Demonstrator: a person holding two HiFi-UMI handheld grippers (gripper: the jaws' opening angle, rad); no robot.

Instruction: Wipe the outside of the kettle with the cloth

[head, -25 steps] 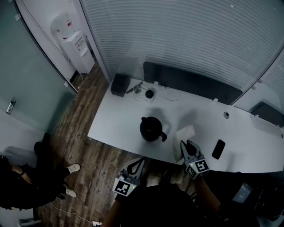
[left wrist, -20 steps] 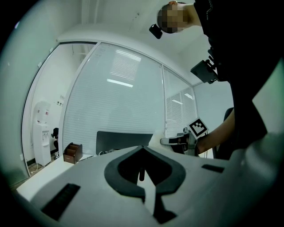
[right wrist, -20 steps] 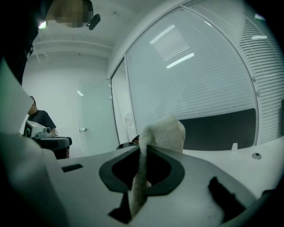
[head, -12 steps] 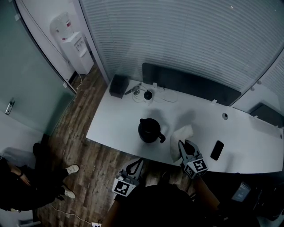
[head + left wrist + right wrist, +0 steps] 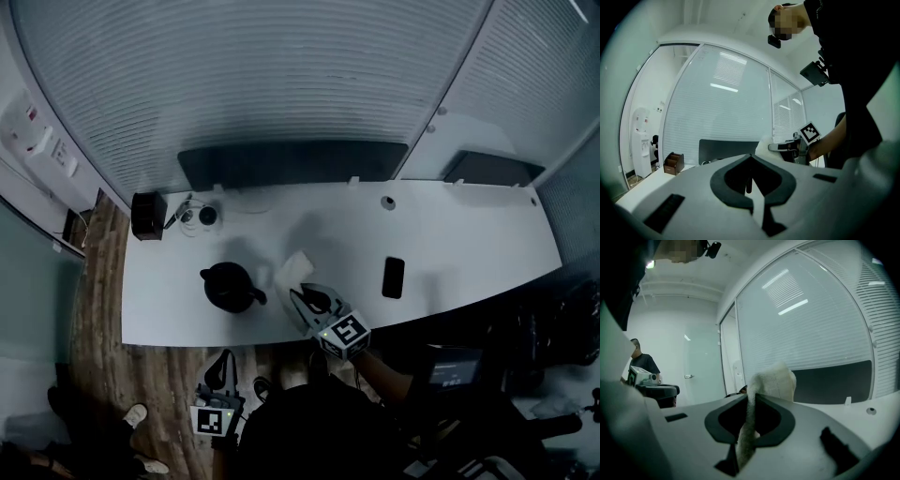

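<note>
The head view now frames the scene differently from a moment ago: the water dispenser is gone from the far left and the table (image 5: 450, 244) runs straight across. That looks like a turn of the head, as the things lie as before. The kettle (image 5: 228, 286) stands on the table's near left part, handle to the right. The cloth (image 5: 296, 269) is just right of it, clenched in the right gripper (image 5: 302, 296), whose jaws pinch a fold that stands up past the tips. The left gripper (image 5: 223, 361) hangs off the table's near edge, jaws closed on nothing. For the task this means little gained: cloth and kettle keep the same close gap and wiping is not yet under way, though the kettle is now better centred for it.

Whether the cloth's far edge touches the kettle's handle is hard to tell from the head view – probably not. The right gripper view shows no kettle at all, since the cloth fills the space ahead of the jaws. A dark phone (image 5: 393, 277) lies well right of the cloth
</note>
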